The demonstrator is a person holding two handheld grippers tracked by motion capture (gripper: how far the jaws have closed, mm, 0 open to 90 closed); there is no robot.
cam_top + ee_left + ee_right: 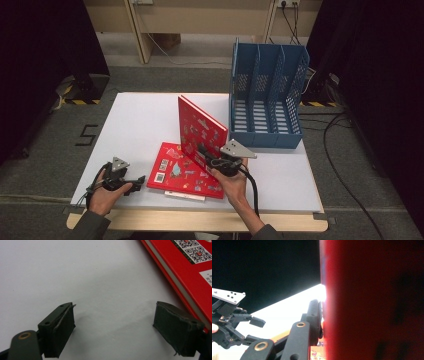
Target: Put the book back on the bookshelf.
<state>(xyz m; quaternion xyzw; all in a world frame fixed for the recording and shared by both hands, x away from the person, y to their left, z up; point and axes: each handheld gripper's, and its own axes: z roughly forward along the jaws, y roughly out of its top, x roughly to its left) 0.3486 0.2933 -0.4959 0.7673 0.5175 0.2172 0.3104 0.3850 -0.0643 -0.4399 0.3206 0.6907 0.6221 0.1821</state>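
Right gripper [206, 154], near the table's 6 o'clock edge: jaws clamped on the lower edge of an upright red book [201, 129], held on end and tilted, its cover facing the person's left. In the right gripper view one jaw presses flat against the red cover [372, 300]; the other jaw is hidden behind it.

Second red book [175, 172] lies flat on the white table [140, 120], directly below the lifted one, at about 6 o'clock of the tabletop. Something pale shows under its near edge; cannot tell what.

Left gripper [134, 181] at 7 o'clock, low over the table, just beside the flat book's left edge. Jaws wide apart, nothing between them; bare table shows in the gap [113, 327], and the flat book's edge [180, 272] runs past the right-hand jaw.

Blue file rack [267, 95] stands at 2 o'clock, three slots, well apart from both grippers.
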